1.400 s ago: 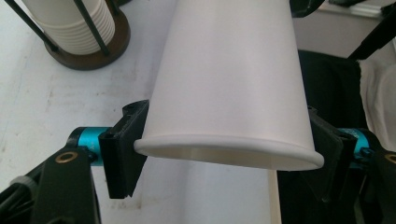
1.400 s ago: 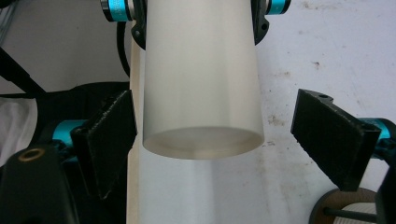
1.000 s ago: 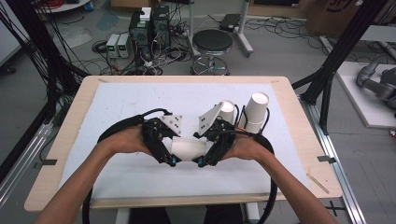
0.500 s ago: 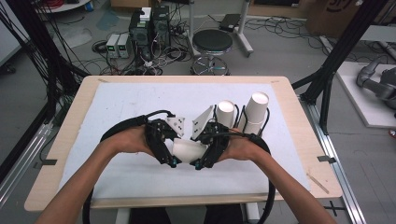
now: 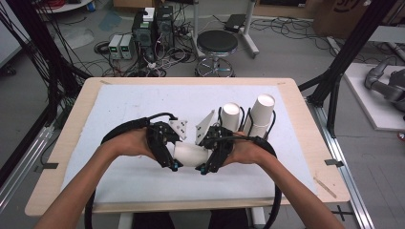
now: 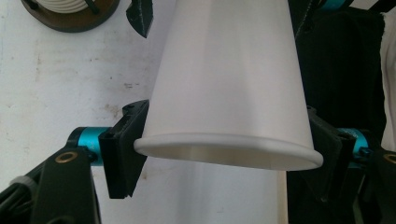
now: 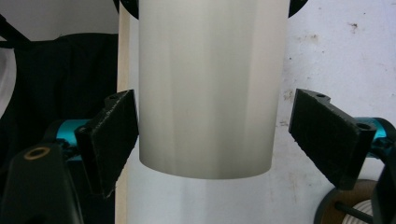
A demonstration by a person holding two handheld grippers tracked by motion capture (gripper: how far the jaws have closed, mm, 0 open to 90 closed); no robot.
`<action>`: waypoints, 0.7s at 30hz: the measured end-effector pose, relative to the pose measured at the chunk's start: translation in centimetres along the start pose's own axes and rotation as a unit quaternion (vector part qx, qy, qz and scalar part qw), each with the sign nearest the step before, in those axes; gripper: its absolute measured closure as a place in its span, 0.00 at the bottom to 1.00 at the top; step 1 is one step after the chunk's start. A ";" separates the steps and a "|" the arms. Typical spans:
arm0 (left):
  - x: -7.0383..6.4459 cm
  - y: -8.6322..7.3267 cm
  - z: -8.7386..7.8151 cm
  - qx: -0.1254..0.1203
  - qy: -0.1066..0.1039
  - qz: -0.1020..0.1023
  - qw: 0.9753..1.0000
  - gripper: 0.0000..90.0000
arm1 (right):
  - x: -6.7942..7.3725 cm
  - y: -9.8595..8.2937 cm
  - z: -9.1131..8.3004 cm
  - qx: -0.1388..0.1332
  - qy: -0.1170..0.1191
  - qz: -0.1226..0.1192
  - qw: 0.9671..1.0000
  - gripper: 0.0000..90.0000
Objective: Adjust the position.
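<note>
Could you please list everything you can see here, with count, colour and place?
Paper cup: one, white, lying sideways between the two tongs, above the near middle of the table.
Cup stacks: two, white, standing in black wire holders at the table's right centre, the right one taller.
Mat: one, white, covering the tabletop.
Table: one, light wood edge.
Stool: one, black seat, on the floor behind the table.
Electronics boxes: several, black and pale, on the floor at back left.
Left tongs: black, shut on the cup's rim end.
Right tongs: black, open around the cup's base end.
</note>
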State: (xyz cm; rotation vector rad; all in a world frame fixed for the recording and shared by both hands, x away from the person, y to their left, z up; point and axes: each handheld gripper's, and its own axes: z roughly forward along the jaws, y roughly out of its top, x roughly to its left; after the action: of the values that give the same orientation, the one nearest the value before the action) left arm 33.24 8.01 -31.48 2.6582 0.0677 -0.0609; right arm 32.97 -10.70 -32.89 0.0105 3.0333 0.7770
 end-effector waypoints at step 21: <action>0.0 -0.1 0.5 0.024 -0.001 0.000 1.000 0.29 | 0.0 0.0 0.7 0.028 0.011 -0.010 0.999 0.31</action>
State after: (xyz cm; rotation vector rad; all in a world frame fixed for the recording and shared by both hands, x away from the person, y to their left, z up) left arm 33.26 7.88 -31.92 2.7067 0.0675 -0.0657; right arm 32.98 -10.34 -33.52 -0.0275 3.0701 0.6940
